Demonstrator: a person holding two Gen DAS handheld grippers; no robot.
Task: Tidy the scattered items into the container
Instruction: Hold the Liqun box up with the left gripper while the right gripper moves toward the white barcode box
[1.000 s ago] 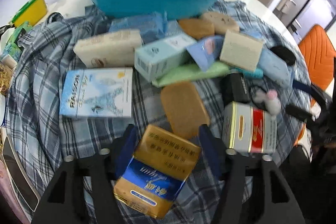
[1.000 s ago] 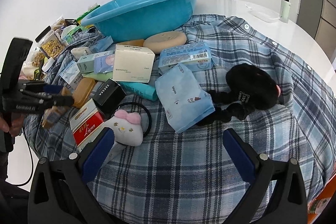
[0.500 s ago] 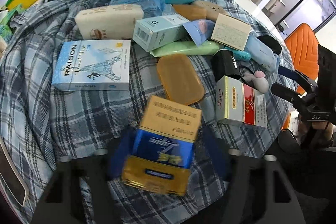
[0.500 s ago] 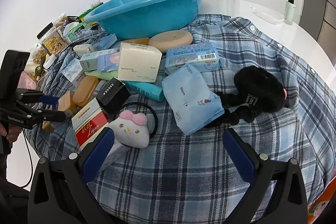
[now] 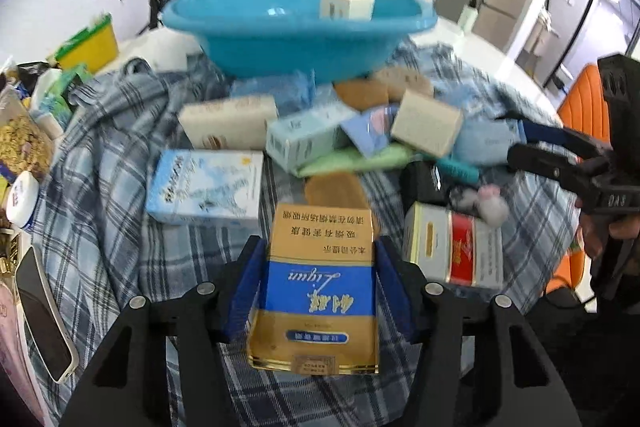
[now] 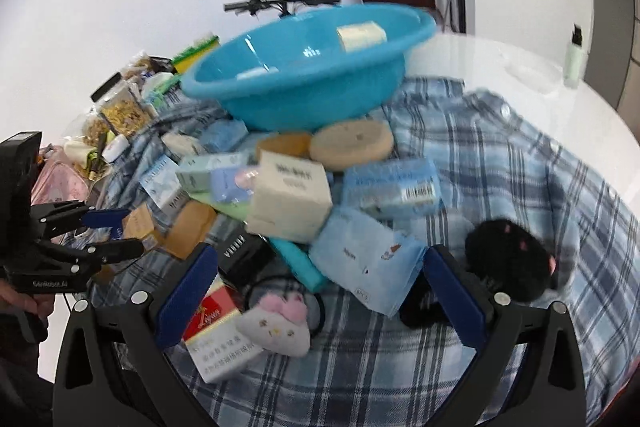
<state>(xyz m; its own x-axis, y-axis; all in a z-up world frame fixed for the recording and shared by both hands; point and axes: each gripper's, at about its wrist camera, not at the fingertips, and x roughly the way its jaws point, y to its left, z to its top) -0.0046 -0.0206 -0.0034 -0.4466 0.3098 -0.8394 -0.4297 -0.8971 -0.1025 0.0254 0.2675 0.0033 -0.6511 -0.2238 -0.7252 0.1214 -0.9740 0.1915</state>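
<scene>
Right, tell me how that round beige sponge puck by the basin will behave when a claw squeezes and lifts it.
The round sponge puck looks porous and matte, so it is probably light and compressible and unlikely to slip. It lies flat, leaning on the tan soap bar; lifted on edge, its round shape could roll.

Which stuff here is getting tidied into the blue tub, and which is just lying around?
For the job:
- blue tub, one small box already inside
- gold-and-blue pack, with the left claw closing on it
- red-and-white pack
- plush toy
- black box

Just lying around:
- phone
- snack bags
- spray bottle
- bicycle handlebars
</scene>
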